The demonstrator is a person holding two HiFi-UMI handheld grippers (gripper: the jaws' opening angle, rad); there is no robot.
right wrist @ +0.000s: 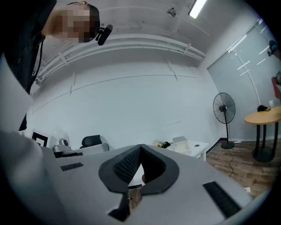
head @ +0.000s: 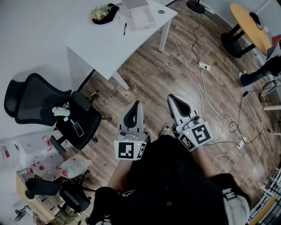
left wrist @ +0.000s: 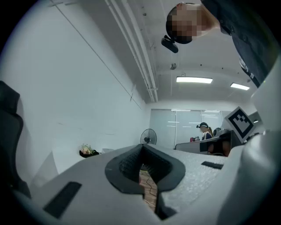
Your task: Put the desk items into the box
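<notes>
**Head view.** The person stands on the wood floor, well apart from the desk (head: 101,48) at the top of the frame. Both claws are held close to the body. The left gripper (head: 138,104) and right gripper (head: 172,98) point toward the desk, each with its jaws together and nothing in them. On the desk sits the box (head: 142,17), with a pen (head: 125,28) lying just beside it and a dark bundle with flowers (head: 104,12) a little further off. Both lie outside the box, so I judge the task barely begun, with the walk to the desk and every pick left to do. The box is too small here to tell whether anything is inside. A chair (head: 52,110) at the left carries a few small things that I cannot identify.

**Left gripper view.** The left gripper (left wrist: 141,147) has its tips meeting. Only floor shows through the slot below them, so it carries nothing. The flowers (left wrist: 88,150) show far off, low at the left. The box and pen are not visible here.

**Right gripper view.** The right gripper (right wrist: 139,148) is likewise closed tip to tip and empty. Beyond it the desk (right wrist: 195,147) shows small, with the box (right wrist: 180,141) and flowers (right wrist: 162,144) on top. The gripper's body cuts off the near edge of the desk, and the pen cannot be made out.
</notes>
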